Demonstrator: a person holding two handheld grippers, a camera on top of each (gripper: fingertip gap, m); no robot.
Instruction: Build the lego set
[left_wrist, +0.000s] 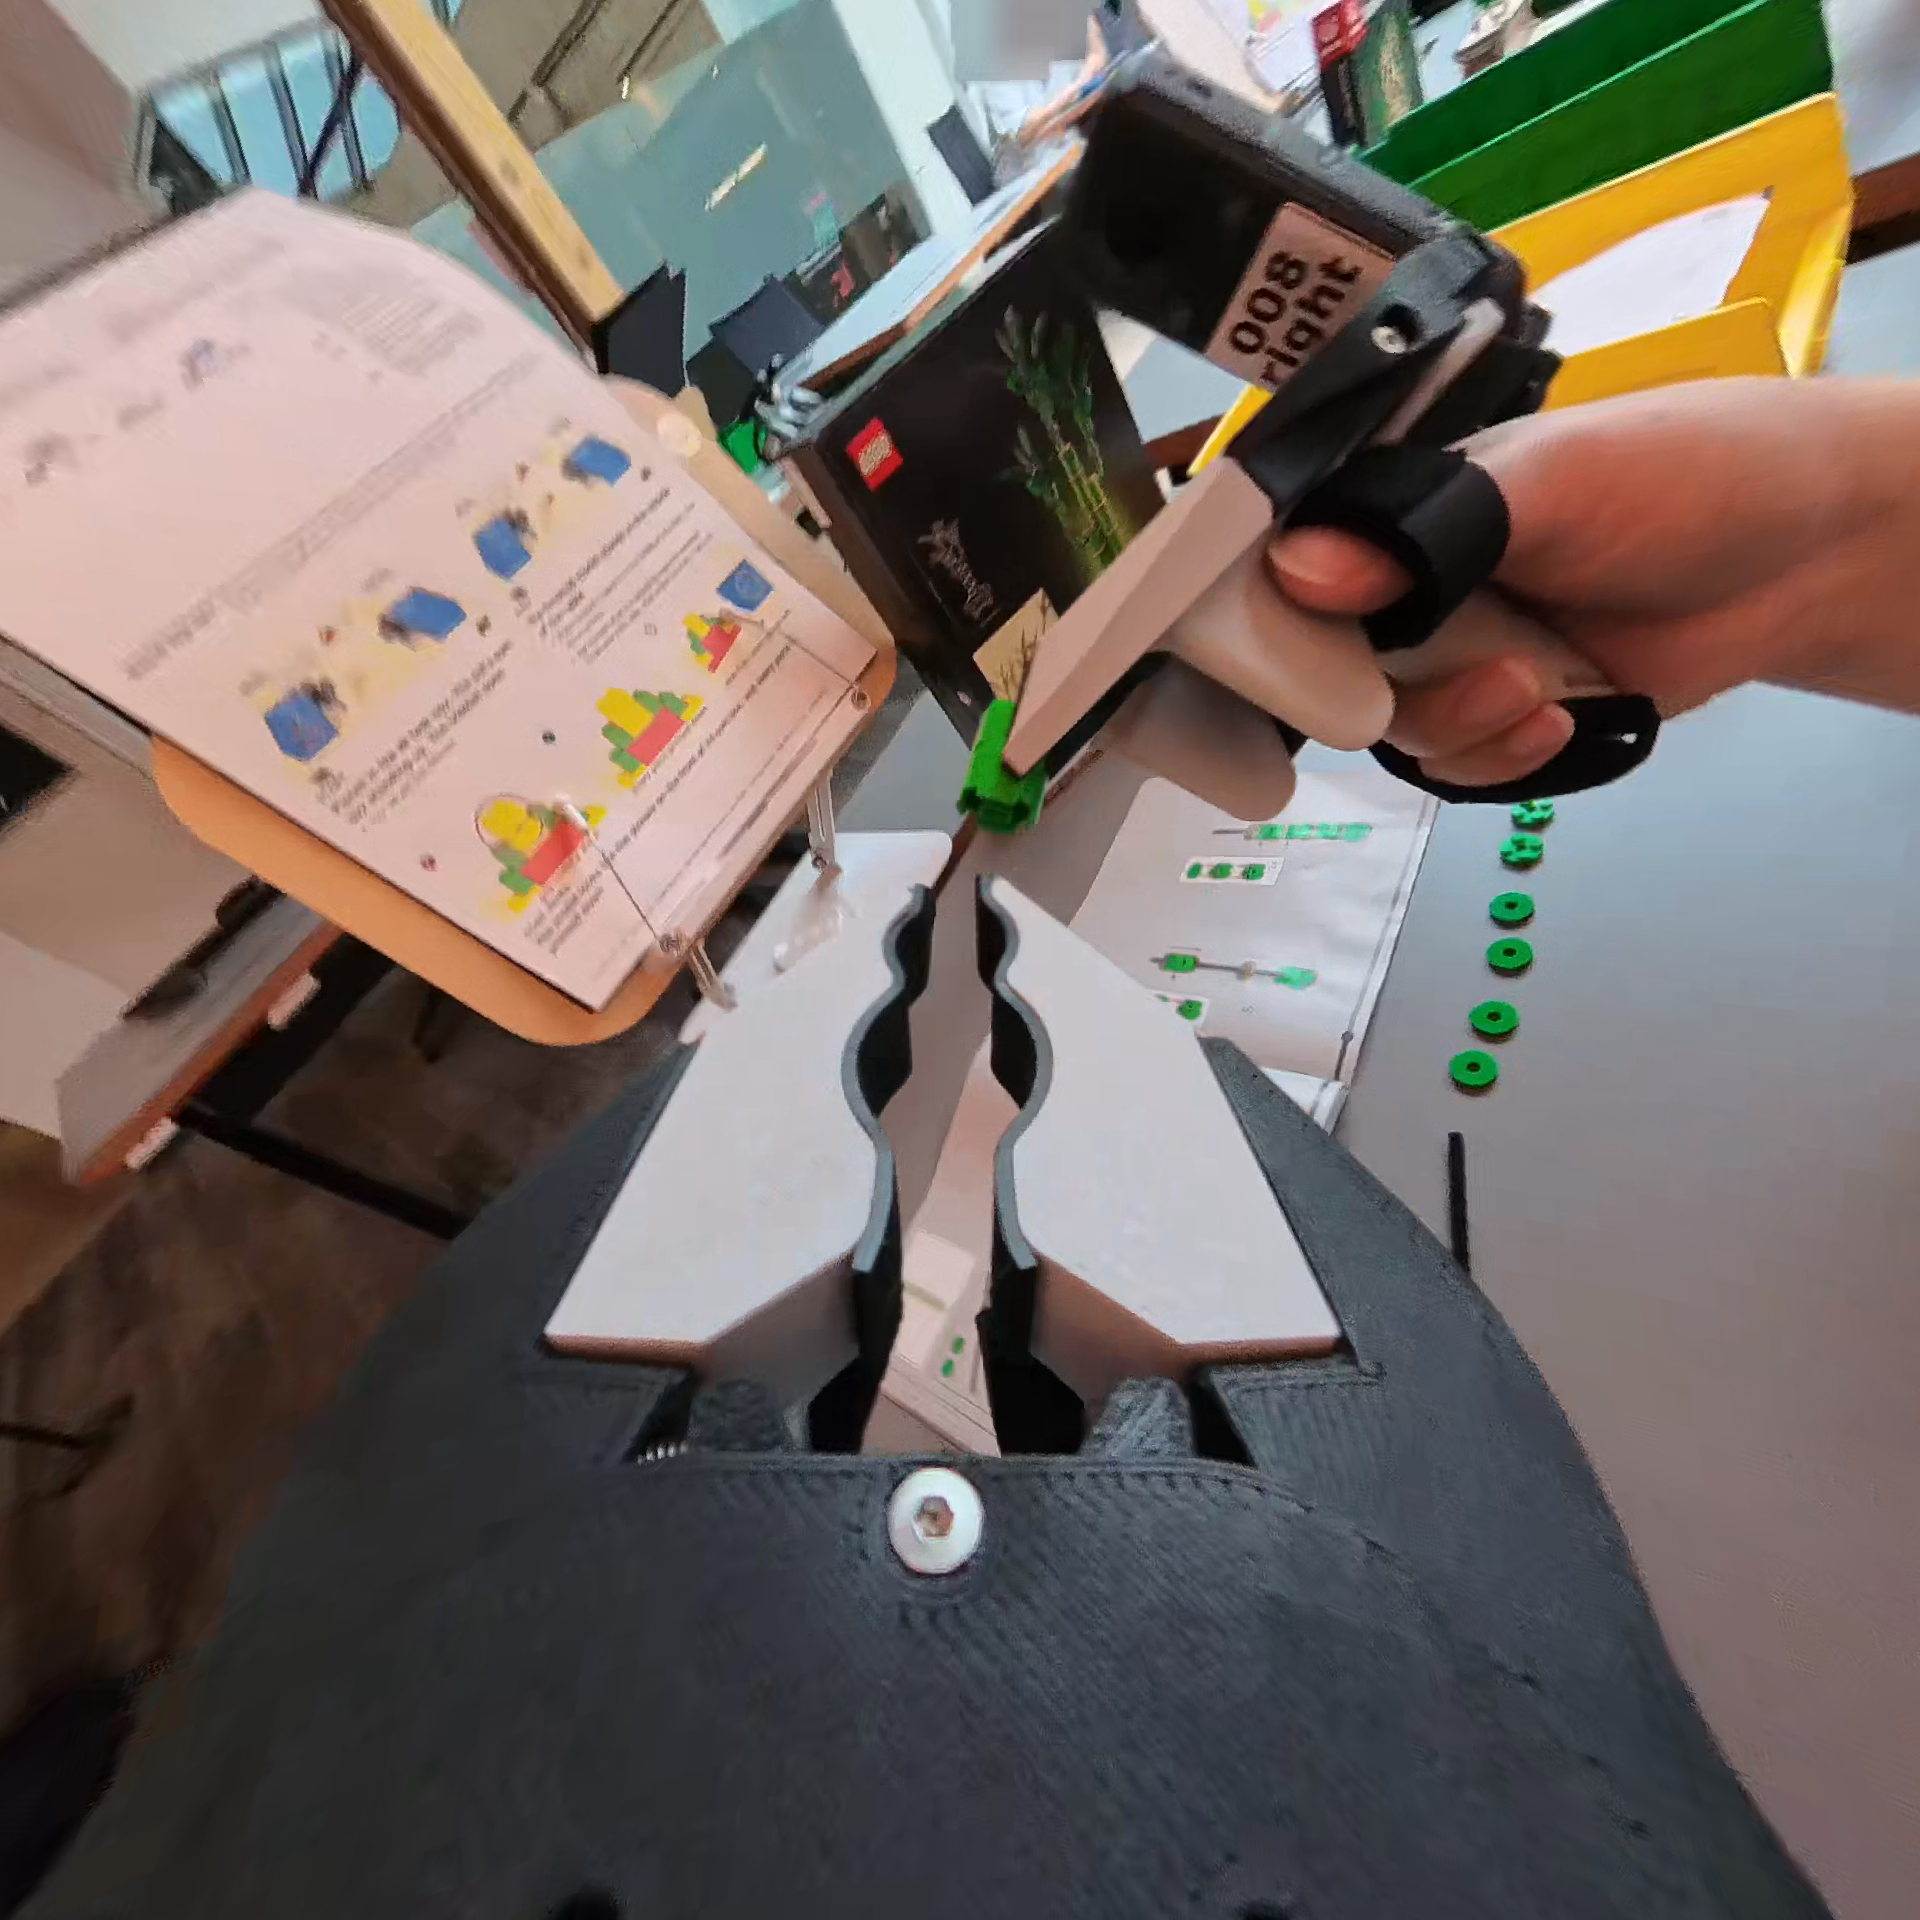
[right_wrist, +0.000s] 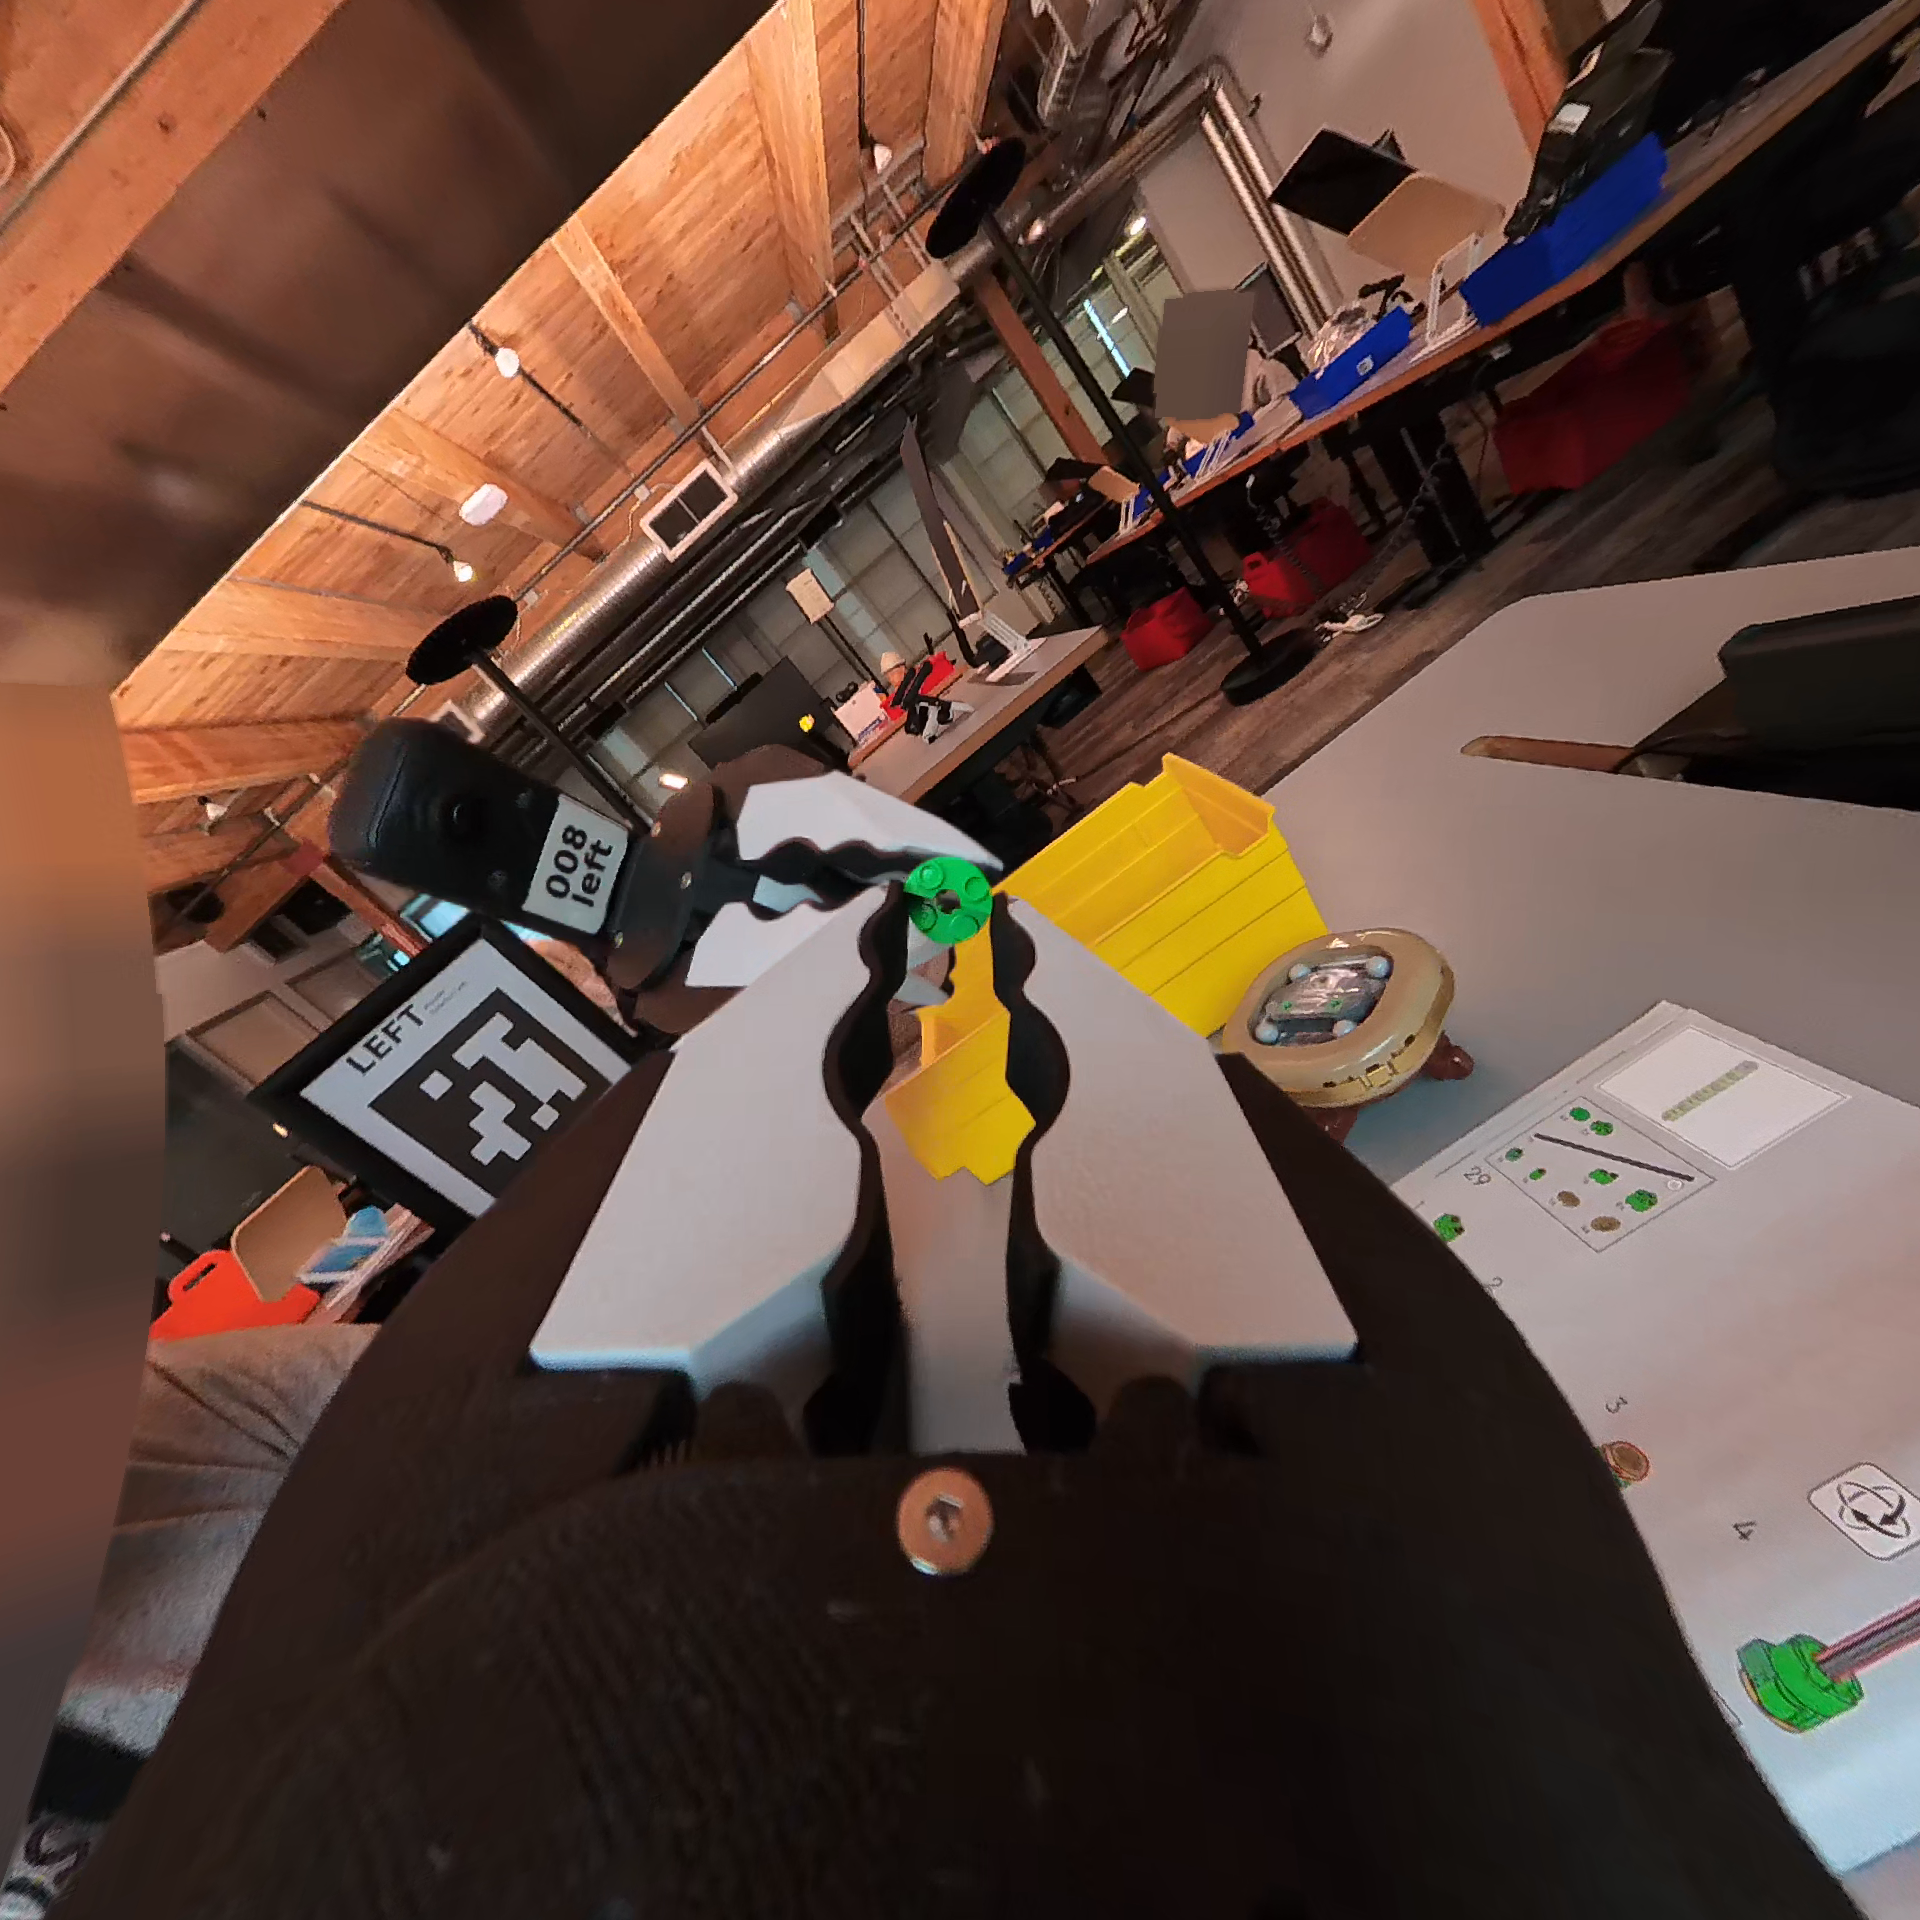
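**Green round piece pinched at the right fingertips, left tips closed on a thin rod**

Nearest my left-wrist lens, the left gripper (left_wrist: 954, 894) shows its two grey fingers drawn nearly together, a thin dark rod (left_wrist: 961, 836) running from their tips up to the piece. I count one such rod in the grip and one more black rod (left_wrist: 1457, 1200) lying on the table to the right. From the left: one open instruction sheet (left_wrist: 416, 582) propped on a wooden stand, then one dark set box (left_wrist: 987, 488) standing upright, then the right gripper (left_wrist: 1003, 764), held by a hand (left_wrist: 1621, 582), clamped on one green round piece (left_wrist: 992, 774). Beneath it lies one open booklet (left_wrist: 1278, 914). Right of that, six green pieces (left_wrist: 1503, 956) sit in a line on the grey table (left_wrist: 1714, 1143).

From the right wrist, the left gripper (right_wrist: 940, 914) comes in from the left, meeting the green round piece (right_wrist: 945, 900), which shows four studs. Beyond stand two yellow bins (right_wrist: 1174, 914), then one tan round base (right_wrist: 1340, 1023), then the booklet (right_wrist: 1683, 1351).
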